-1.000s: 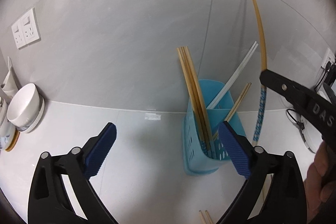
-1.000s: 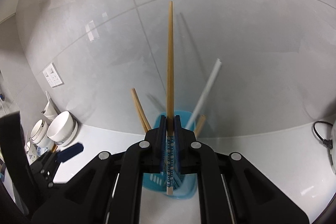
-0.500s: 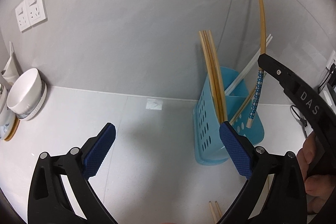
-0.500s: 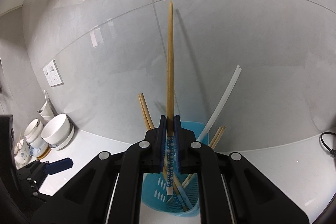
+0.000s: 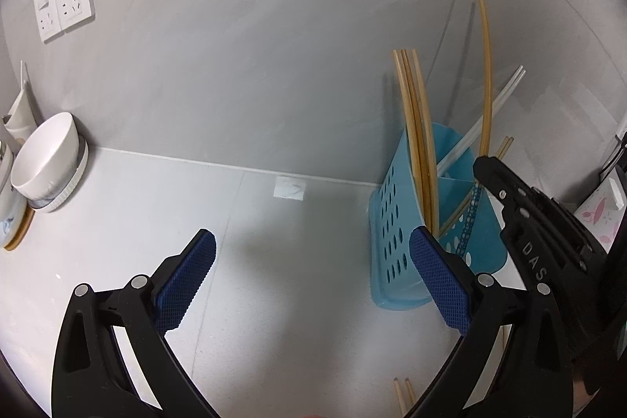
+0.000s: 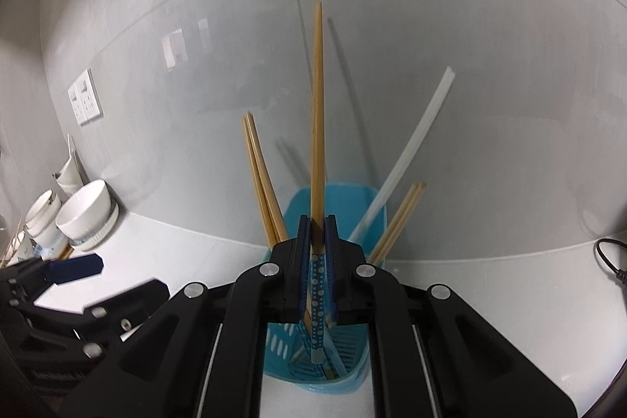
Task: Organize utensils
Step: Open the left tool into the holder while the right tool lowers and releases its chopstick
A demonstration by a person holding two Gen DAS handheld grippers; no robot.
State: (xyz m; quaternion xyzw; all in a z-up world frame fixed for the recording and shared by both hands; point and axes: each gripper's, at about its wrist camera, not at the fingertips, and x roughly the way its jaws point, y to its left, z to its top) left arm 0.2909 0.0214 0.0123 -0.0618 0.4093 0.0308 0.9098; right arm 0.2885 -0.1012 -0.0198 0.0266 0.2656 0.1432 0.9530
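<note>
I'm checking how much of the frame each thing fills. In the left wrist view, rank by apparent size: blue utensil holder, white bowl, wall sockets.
1. Blue utensil holder
2. White bowl
3. Wall sockets

Fisheye and differing distance distort this; true sizes stay unsure.

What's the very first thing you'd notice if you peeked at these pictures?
A tall wooden chopstick with a blue dotted end, pinched upright in the right gripper over a bright blue holder by the wall. More chopsticks lean inside it. At the far left sits a white bowl.
</note>
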